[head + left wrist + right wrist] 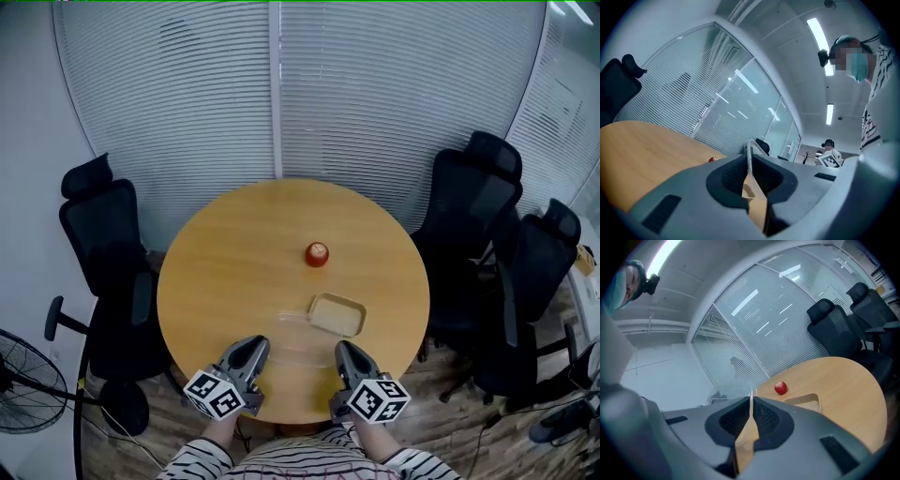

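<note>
Got a thin clear plastic lid [298, 339] pinched from both sides, down at the near edge of the round wooden table [225, 272]. Can't tell whether it's lying flat on the wood or held a touch above it.

Got the left claw [251, 352] squeezed shut on the lid's left edge. In the left gripper view, just a sliver of clear lid [749, 152] standing up between the pads, no gap to speak of.

Same deal with the right claw [349, 356]: clamped down on the lid's right edge. In the right gripper view, the rest of the lid [729, 391] curving away to the left past the jaws.

Just beyond the lid, a bit to the right: a shallow clear plastic tray [337, 314], rectangular with rounded corners, sitting open side up. Farther out, around the middle of the table and clear of the tray: a small red fruit [317, 254], apple or tomato, hard to say which.

Around the table: one black office chair [103, 234] on the left, two more [473, 197] on the right, and a floor fan [23, 394] at the near left. Behind it all, a glass wall with white blinds [375, 94].
</note>
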A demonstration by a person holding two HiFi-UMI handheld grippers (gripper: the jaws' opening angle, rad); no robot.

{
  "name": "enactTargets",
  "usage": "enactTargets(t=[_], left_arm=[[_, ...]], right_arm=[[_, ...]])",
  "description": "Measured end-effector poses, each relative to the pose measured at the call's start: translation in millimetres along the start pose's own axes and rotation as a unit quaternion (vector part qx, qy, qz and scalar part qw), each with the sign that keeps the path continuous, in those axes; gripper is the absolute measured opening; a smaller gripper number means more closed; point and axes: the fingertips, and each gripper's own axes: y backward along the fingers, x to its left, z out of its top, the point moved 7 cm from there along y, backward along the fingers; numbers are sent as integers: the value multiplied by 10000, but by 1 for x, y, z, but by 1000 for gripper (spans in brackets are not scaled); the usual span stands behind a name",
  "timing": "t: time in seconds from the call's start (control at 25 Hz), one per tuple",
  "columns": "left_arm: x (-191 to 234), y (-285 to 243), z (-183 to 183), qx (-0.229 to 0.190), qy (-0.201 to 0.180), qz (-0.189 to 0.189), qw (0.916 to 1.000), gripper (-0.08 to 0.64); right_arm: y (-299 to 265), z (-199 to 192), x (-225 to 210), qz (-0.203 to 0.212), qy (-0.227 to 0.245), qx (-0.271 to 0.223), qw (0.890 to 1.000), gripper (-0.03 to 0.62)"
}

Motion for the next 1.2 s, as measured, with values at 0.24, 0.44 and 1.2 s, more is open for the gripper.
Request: enactTargets(t=[0.24, 0.44, 1.2], left_arm=[[-8, 40, -8, -28, 97, 66, 9999, 49], [-14, 63, -18, 7, 167, 40, 9999, 48], [-36, 102, -35, 176, 226, -177, 9994, 46]], right_arm=[[20, -19, 24, 11, 56, 1, 10000, 41], [38, -36, 34, -61, 81, 21, 9999, 41], [84, -64, 51, -338, 121, 13, 9994, 40]])
